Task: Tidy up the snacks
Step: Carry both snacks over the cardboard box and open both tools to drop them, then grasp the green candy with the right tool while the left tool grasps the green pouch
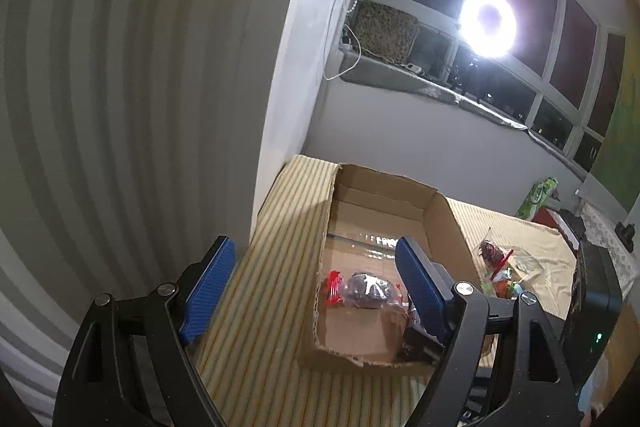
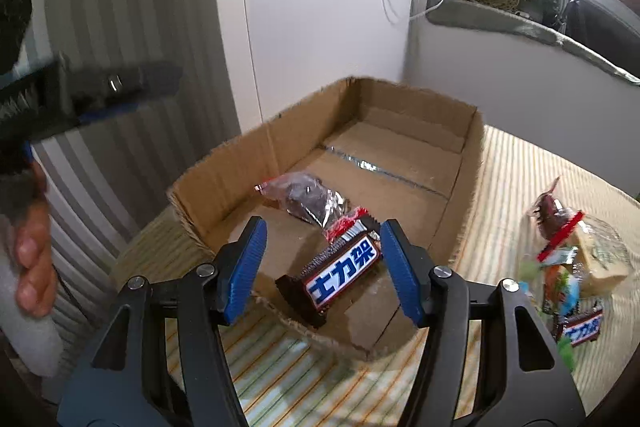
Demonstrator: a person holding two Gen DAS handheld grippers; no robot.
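Observation:
An open cardboard box stands on a striped cloth; it also shows in the left wrist view. Inside lie a clear bag of dark snacks and a brown Snickers bar. My right gripper is open, its blue pads either side of the bar, just above it, not touching it. My left gripper is open and empty, above the box's left wall; the dark snack bag lies between its pads in view. A pile of loose snacks lies right of the box, also in the left wrist view.
A second Snickers bar lies at the near edge of the pile. A striped wall stands left of the box. A windowsill and a bright ring light are behind. A green carton stands far right.

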